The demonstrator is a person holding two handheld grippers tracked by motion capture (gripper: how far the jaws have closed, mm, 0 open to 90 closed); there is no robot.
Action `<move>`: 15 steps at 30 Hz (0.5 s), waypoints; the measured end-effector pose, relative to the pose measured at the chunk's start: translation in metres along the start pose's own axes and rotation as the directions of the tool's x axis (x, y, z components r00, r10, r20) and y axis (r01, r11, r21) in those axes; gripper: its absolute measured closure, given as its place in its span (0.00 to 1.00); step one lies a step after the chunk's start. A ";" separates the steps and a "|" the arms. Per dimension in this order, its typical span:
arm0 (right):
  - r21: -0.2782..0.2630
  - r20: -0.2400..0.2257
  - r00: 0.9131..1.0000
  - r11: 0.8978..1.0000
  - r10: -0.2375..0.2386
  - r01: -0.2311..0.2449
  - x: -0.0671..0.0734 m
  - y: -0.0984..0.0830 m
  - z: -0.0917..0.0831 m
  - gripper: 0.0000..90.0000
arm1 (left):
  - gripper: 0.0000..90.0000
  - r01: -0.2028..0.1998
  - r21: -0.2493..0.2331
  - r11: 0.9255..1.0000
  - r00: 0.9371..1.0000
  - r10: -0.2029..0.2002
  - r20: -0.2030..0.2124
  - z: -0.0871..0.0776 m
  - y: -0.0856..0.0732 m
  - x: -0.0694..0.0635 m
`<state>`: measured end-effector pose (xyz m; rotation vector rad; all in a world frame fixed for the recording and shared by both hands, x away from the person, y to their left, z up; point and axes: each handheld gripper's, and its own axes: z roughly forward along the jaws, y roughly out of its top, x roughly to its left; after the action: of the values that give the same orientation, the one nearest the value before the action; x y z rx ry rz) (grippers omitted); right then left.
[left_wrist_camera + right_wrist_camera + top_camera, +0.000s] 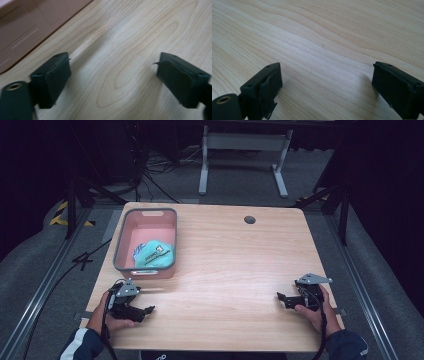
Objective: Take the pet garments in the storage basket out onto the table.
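Bright table amid dark surroundings, soft shadows, slight blur in both gripper views

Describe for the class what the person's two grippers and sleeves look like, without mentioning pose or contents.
Both the left gripper and the right gripper are black, angular tools, each topped by a grey three-cornered plate. Each has two blocky black jaws with flat inner faces and small screw holes, seen close in the gripper views. A black cable trails from each towards the person. The sleeves are dark blue; the left sleeve carries a white stripe.
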<state>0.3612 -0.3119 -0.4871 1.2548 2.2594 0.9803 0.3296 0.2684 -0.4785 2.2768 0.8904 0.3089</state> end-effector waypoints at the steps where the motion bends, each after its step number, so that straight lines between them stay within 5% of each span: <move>1: 0.000 0.000 1.000 1.000 0.000 0.000 0.000 0.000 0.000 0.11 | 0.19 0.000 0.003 1.000 1.000 0.000 -0.006 -0.001 0.000 0.000; 5: 0.000 0.000 1.000 1.000 -0.001 0.001 0.000 0.000 0.000 0.11 | 0.24 0.004 0.013 1.000 1.000 -0.004 -0.014 -0.008 0.001 0.000; 15: 0.001 -0.003 1.000 1.000 -0.002 0.002 0.000 0.000 0.000 0.11 | 0.26 -0.022 -0.053 0.998 0.999 0.020 -0.033 -0.041 0.014 -0.007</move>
<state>0.3614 -0.3121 -0.4871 1.2517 2.2629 0.9812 0.3135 0.2764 -0.4384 2.2391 0.8653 0.3751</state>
